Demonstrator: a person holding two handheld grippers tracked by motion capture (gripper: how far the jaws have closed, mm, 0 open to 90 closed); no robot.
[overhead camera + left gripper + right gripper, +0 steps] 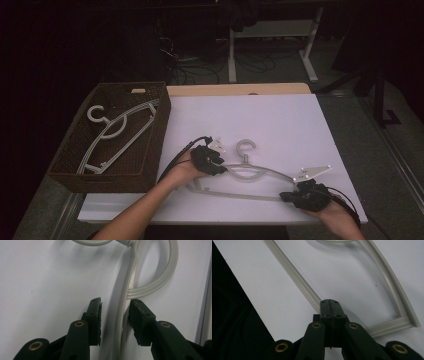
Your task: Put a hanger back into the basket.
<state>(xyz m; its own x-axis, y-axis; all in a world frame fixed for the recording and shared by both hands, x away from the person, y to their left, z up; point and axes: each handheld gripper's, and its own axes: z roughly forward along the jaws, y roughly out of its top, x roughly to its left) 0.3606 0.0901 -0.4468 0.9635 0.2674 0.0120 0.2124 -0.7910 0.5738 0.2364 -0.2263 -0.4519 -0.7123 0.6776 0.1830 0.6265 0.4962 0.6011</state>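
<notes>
A pale plastic hanger [250, 172] lies flat on the white table [260, 120], hook pointing away from me. My left gripper [215, 162] sits at the hanger's left shoulder. In the left gripper view its jaws [115, 302] stand open on either side of the hanger's arm [120, 322], and the right jaw is close against it. My right gripper [287, 196] rests by the hanger's right end, near the front edge. In the right gripper view that gripper [329, 301] is shut with nothing between its fingers, its tip over the hanger's bottom bar [294, 275].
A dark wicker basket [160, 115] stands at the table's left, holding several similar hangers [120, 130]. Black cables trail from both grippers. Beyond the table are a dark floor, cables and white desk legs [232, 55].
</notes>
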